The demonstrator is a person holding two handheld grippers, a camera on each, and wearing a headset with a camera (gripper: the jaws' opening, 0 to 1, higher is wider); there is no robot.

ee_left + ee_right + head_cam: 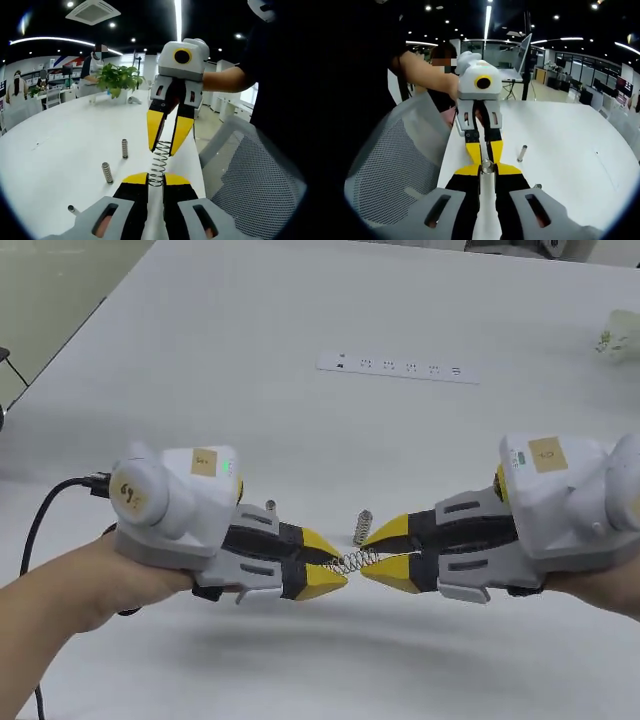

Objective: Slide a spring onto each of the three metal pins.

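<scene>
Head view shows the left gripper [340, 565] and the right gripper [364, 558] meeting tip to tip above the white table [300, 300], with the held spring [352, 561] lying between them. Each gripper has its jaws closed narrow on one end of this spring, so it hangs in the air and touches nothing else.

In the left gripper view, two standing springs [124, 148] [106, 172] are upright on the table to the left of the held spring, and I judge that each one already sits over a pin. Further left of the held spring, and lower in that view, stands a bare pin [71, 208] with nothing on it. So two of the three pins seem done. The held spring is most likely the last one, and it is not yet on its pin.

About writing: far behind the held spring lies a white power strip [400, 367], and its small marks are too fine to read. Each gripper body carries a tan sticker with a handwritten sign; on the left one I read perhaps "69", but this is not certain. I can make out no brand name.
</scene>
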